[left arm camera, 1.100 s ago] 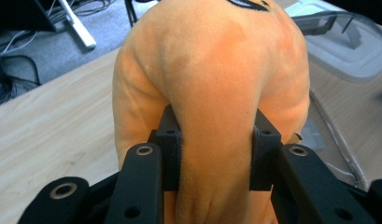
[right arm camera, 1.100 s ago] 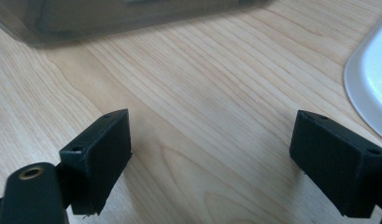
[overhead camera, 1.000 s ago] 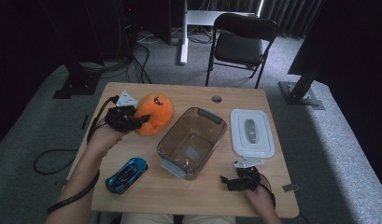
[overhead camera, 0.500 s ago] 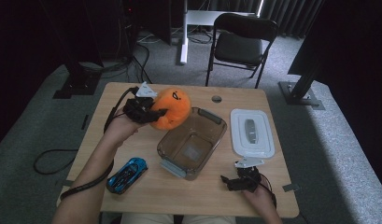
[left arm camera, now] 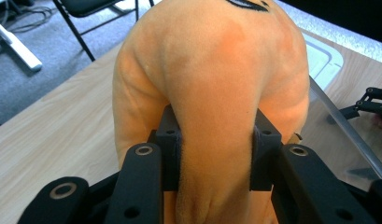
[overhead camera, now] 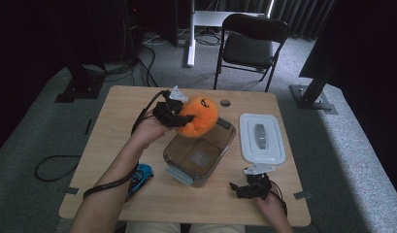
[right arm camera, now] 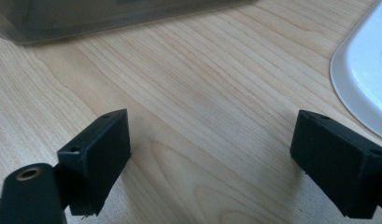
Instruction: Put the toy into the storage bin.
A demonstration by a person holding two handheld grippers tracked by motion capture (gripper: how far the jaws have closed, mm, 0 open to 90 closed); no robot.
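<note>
My left gripper (overhead camera: 179, 118) is shut on an orange plush toy (overhead camera: 200, 116) and holds it in the air over the far left rim of a clear brown plastic container (overhead camera: 224, 147). In the left gripper view the jaws squeeze the plush toy (left arm camera: 212, 93) from both sides, midway at the left gripper (left arm camera: 215, 154). My right gripper (overhead camera: 236, 188) rests low near the table's front edge, to the right of the container, and stands open. In the right gripper view bare wood lies between the wide-apart jaws of the right gripper (right arm camera: 212, 158).
A white lid (overhead camera: 261, 138) lies flat to the right of the container. A blue toy car (overhead camera: 141, 174) sits near the front left, partly behind my left forearm. A black chair (overhead camera: 249, 46) stands beyond the wooden table (overhead camera: 113, 126). A cable trails off the table's left side.
My left gripper has carried the orange plush toy rightward, from the table's far left to above the container's rim. The right gripper has stayed where it was.
</note>
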